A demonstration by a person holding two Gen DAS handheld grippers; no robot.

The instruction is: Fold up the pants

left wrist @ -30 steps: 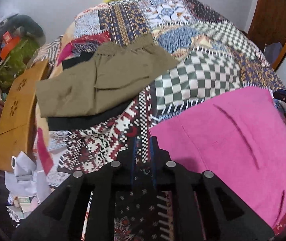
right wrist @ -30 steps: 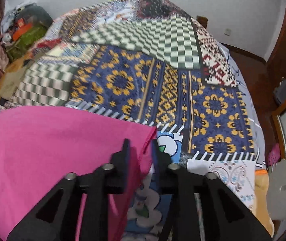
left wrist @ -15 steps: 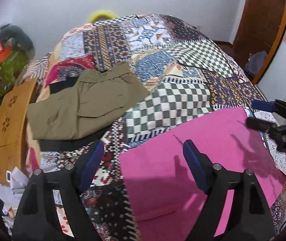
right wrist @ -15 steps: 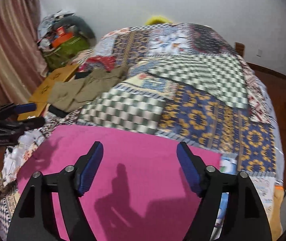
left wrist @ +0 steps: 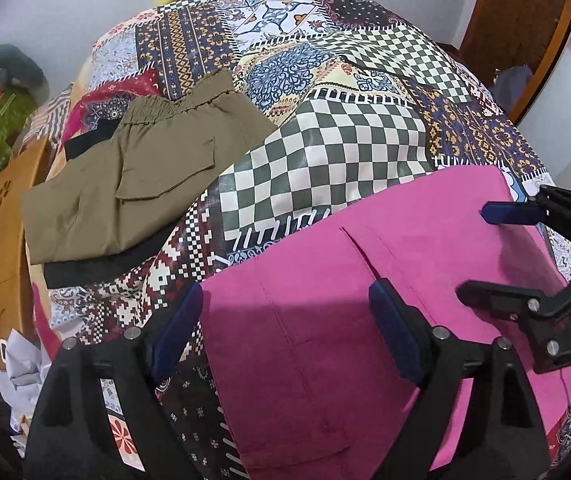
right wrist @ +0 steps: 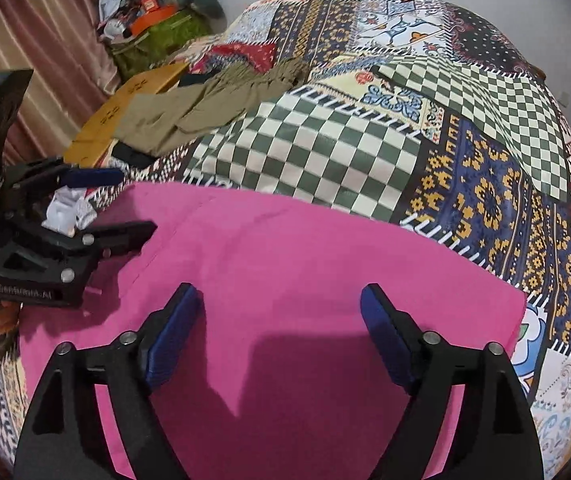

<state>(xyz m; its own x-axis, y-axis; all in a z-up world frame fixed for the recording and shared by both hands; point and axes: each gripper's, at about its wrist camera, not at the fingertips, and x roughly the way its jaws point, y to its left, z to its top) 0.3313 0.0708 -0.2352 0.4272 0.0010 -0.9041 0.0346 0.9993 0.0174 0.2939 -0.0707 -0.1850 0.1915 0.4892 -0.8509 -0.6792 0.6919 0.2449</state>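
I see the folded bright pink cloth pants (left wrist: 385,280) lying flat on the patchwork bedspread (left wrist: 325,152), in the lower right of the left wrist view and the lower middle of the right wrist view (right wrist: 305,280). My left gripper (left wrist: 285,320) stands wide apart above the pants' left edge; its jaws have just been opening and they hold nothing. My right gripper (right wrist: 277,320) is also spread wide over the pink cloth, its jaws just opened further, pressing nothing. In the upper left of both views, folded olive-green pants (left wrist: 133,176) lie on a black garment (left wrist: 105,264).
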